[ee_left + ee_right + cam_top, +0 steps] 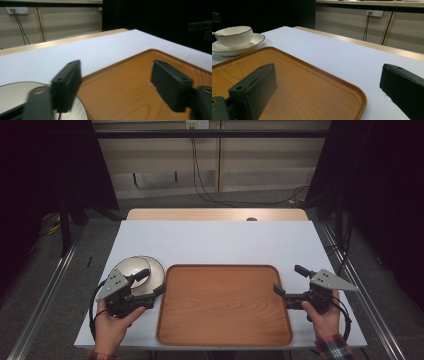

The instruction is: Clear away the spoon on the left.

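One wide white table [215, 242], bearing a bare wooden tray [225, 305] at its near middle, long axis running left to right. Left of tray, just beside its far corner: plate [150, 267] with bowl [131, 270] on top, upright, round, pointing no special way. Left gripper [150, 281] low over the plate's near edge, jaws spread, holding nothing. Right gripper [291, 279] at tray's right rim, jaws apart, empty. Likely barely begun: bowl and plate not yet on tray.

Beige panelled wall [210, 165], grey floor [40, 285], black curtains [390, 195] both sides.
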